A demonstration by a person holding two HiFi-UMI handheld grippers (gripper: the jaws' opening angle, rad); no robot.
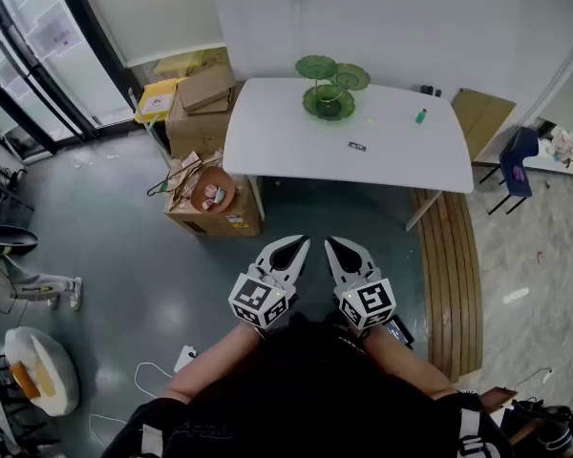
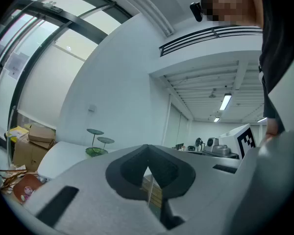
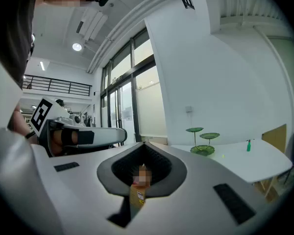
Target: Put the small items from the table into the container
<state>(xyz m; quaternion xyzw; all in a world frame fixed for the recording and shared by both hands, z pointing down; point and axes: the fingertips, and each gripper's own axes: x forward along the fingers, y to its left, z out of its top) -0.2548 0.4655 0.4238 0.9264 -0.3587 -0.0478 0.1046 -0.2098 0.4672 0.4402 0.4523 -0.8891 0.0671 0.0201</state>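
Observation:
A white table (image 1: pixel 296 127) stands ahead of me across the floor. On it sit a green tiered dish stand (image 1: pixel 327 89), a small green bottle (image 1: pixel 421 115) and a small dark item (image 1: pixel 357 146). Both grippers hover close to my body, well short of the table. My left gripper (image 1: pixel 301 243) is shut and empty, its tips meeting (image 2: pixel 147 148). My right gripper (image 1: pixel 332 243) is shut and empty too (image 3: pixel 143 145). The right gripper view shows the stand (image 3: pixel 202 141) and the bottle (image 3: pixel 248 146) far off. In the left gripper view the stand (image 2: pixel 99 143) is small and distant.
Cardboard boxes (image 1: pixel 205 103) are stacked left of the table, and an open box of clutter (image 1: pixel 210 198) sits at its front left corner. A wooden bench (image 1: pixel 449 256) runs along the right. A blue chair (image 1: pixel 516 165) stands beyond it. Glass doors (image 1: pixel 38 55) line the left.

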